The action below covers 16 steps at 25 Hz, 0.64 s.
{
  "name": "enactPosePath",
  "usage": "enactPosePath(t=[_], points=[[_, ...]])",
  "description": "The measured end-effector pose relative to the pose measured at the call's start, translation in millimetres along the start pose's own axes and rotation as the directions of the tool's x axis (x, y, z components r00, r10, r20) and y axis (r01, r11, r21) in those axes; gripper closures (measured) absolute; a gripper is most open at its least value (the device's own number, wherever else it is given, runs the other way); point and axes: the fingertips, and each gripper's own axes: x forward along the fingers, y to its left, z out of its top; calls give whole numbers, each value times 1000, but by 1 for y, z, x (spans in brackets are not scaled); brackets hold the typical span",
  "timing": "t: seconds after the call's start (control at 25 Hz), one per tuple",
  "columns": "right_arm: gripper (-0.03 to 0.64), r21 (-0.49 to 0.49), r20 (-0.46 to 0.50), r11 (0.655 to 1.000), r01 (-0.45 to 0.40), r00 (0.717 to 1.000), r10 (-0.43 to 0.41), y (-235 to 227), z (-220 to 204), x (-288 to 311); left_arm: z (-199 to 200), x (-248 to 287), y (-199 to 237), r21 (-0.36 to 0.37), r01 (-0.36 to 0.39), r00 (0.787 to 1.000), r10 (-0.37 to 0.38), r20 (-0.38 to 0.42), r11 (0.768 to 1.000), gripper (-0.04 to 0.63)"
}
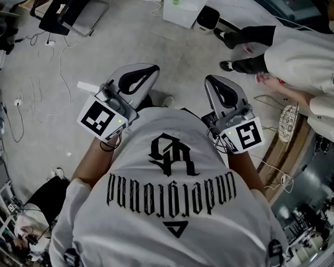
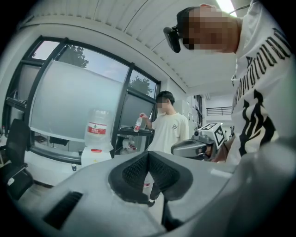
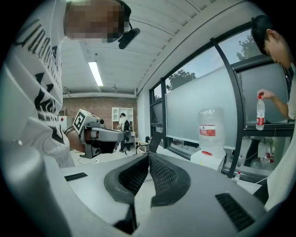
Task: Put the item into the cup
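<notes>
Left gripper (image 1: pixel 152 69) and right gripper (image 1: pixel 212 80) are pointing toward 12 o'clock above the floor (image 1: pixel 98 56), jaws pressed together on nothing; neither item nor cup is showing, so neither hand is judged nearer.

Two tools: the left tool (image 1: pixel 149 71) and the right tool (image 1: pixel 213 83). Two marker cubes, the left cube (image 1: pixel 98 117) and the right cube (image 1: pixel 248 136). One water dispenser (image 2: pixel 96 157) bearing one large jug (image 2: pixel 97 128). One small bottle (image 2: pixel 138 123). One bystander (image 2: pixel 170 132) in a cream shirt, and one person (image 3: pixel 122 121) far back.
</notes>
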Motion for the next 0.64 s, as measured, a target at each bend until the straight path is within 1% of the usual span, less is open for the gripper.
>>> enactPosePath(t=[0.24,0.64], points=[[595,-3,1,1000,-9,1000,9,6,-3,-11,-3,-8,-15,10,-10,1000,10,-9,1000,581],[595,-10,-2,1000,-13,1000,13,12,-5,-14,-8,-13,-19,3,-11,1000,11,-4,1000,581]])
